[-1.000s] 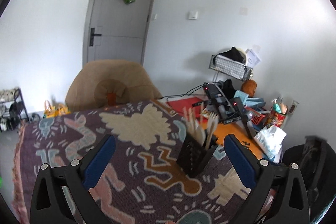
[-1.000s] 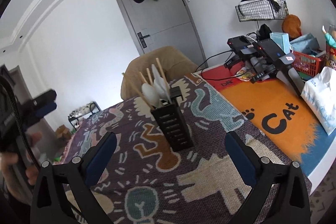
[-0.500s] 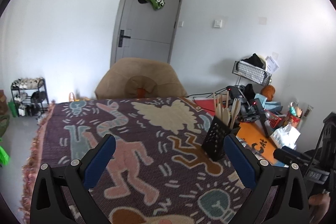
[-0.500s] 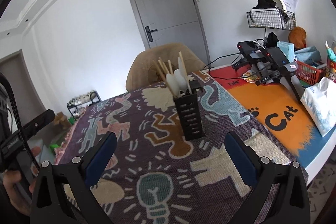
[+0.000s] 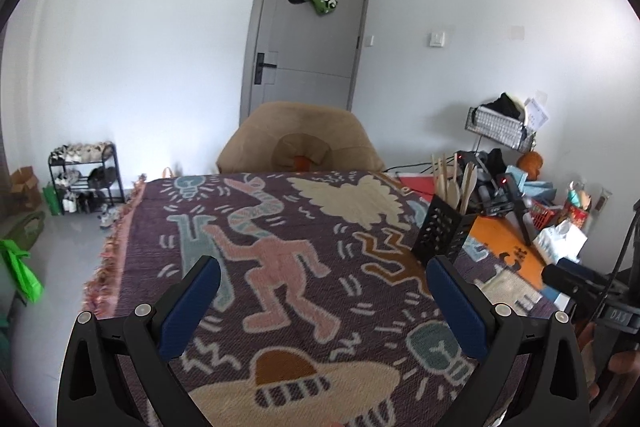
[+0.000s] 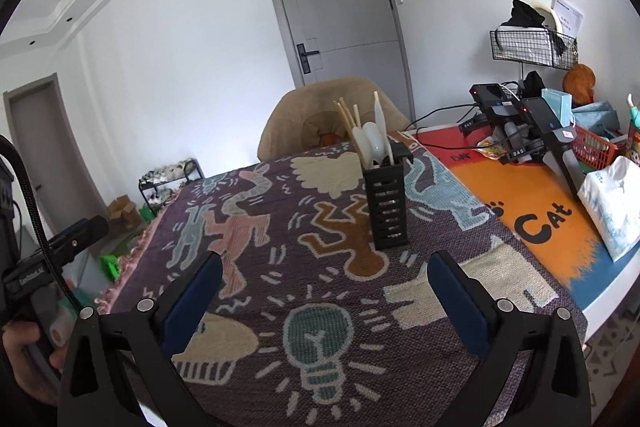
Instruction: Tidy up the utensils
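Both our grippers, left [image 5: 322, 277] and right [image 6: 324, 271], gape empty above the blanket [image 6: 280, 291]; utensils [image 6: 370, 139] stand in the holder [image 6: 386, 207].

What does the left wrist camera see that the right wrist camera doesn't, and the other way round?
Only the left wrist view shows the green bag on the floor. Only the right wrist view shows a second grey door and the "Cat" lettering on the orange mat. Both show the black utensil holder standing on the patterned blanket, and open, empty jaws.
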`<state>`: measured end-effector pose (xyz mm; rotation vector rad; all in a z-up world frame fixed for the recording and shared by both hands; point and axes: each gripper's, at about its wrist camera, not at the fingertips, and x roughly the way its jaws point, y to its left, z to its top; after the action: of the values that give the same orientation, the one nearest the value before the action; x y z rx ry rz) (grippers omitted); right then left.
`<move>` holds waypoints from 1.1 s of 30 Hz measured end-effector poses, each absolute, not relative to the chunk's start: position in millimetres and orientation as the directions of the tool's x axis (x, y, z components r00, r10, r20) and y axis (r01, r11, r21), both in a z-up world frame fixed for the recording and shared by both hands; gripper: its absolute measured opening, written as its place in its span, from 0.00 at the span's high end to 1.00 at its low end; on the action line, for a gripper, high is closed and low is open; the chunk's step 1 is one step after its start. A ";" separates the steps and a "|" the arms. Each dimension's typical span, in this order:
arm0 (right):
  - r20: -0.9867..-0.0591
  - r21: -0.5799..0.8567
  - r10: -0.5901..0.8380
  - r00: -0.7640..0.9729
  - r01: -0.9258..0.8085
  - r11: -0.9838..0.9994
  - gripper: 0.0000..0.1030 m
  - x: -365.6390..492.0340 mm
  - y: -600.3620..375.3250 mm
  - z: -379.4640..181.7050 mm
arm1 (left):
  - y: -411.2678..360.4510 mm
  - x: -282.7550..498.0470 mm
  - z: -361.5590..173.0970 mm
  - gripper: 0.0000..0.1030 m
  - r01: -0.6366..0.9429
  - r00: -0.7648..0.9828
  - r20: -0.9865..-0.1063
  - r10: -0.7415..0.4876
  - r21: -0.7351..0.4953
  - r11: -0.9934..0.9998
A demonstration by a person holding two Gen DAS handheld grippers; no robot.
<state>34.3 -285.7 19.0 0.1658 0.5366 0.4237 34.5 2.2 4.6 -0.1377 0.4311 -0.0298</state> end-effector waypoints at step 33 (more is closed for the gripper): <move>-0.428 0.245 0.445 0.787 -0.373 0.895 0.00 31.7 -278.3 10.1 | 2.0 13.9 0.0 0.00 -0.047 0.911 -0.411 0.023 -0.048 0.998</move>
<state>31.7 -278.3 10.1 0.1501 0.4973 0.4424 13.9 2.0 0.0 -0.0577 0.4226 0.0362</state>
